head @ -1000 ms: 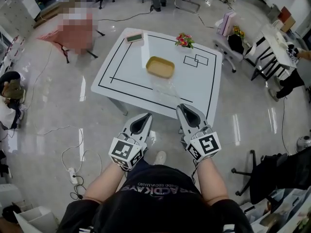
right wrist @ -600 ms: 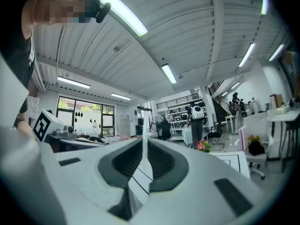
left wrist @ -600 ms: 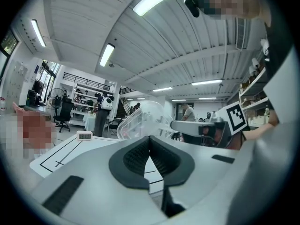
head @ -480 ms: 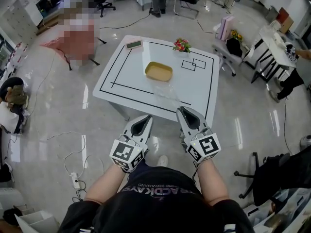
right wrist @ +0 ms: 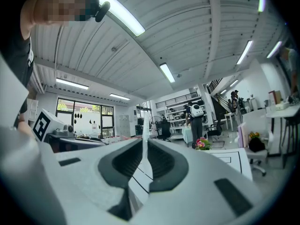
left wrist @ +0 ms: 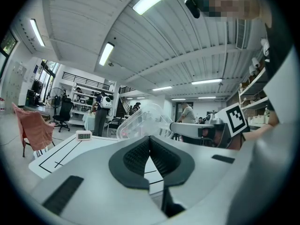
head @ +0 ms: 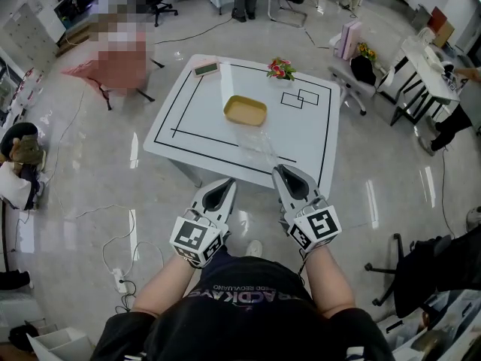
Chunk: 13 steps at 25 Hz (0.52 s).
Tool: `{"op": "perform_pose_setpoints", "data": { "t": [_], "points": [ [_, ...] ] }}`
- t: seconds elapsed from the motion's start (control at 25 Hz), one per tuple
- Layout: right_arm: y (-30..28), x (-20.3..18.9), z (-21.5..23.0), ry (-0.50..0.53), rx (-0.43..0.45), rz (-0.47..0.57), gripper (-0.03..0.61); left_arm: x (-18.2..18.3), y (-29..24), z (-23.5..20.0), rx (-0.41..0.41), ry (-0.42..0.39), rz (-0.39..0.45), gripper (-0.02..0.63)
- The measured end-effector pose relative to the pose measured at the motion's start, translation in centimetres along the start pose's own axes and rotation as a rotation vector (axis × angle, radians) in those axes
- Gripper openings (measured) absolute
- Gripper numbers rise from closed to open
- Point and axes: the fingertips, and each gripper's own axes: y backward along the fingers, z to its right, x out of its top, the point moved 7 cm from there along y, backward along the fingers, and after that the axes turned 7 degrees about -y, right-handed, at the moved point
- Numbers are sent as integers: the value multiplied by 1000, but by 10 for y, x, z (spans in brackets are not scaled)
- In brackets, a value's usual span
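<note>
Down in the lower middle of the head view, the left tool (head: 225, 181) and right tool (head: 281, 169) sit side by side, just short of the table (head: 316, 138). Both have their jaws closed together with nothing between them. Nearest them, a clear plastic item (head: 256, 142) lies by the table's near edge at frame centre, with the yellow tray (head: 246, 110) just above it, while flowers (head: 281, 68) and a small clock (head: 206, 68) sit along the table's upper edge.

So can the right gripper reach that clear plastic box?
Probably yes: the clear plastic box sits at the near edge of the table, with nothing between it and the right gripper, though its jaws are together.
</note>
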Motion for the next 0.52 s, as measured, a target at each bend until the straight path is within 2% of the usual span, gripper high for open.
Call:
{"op": "perform_pose_setpoints", "data": {
  "t": [0.52],
  "points": [
    [-9,-4,7,-18,-6,-1,35,-2,-8,-7,1,8,-4,3]
  ]
}}
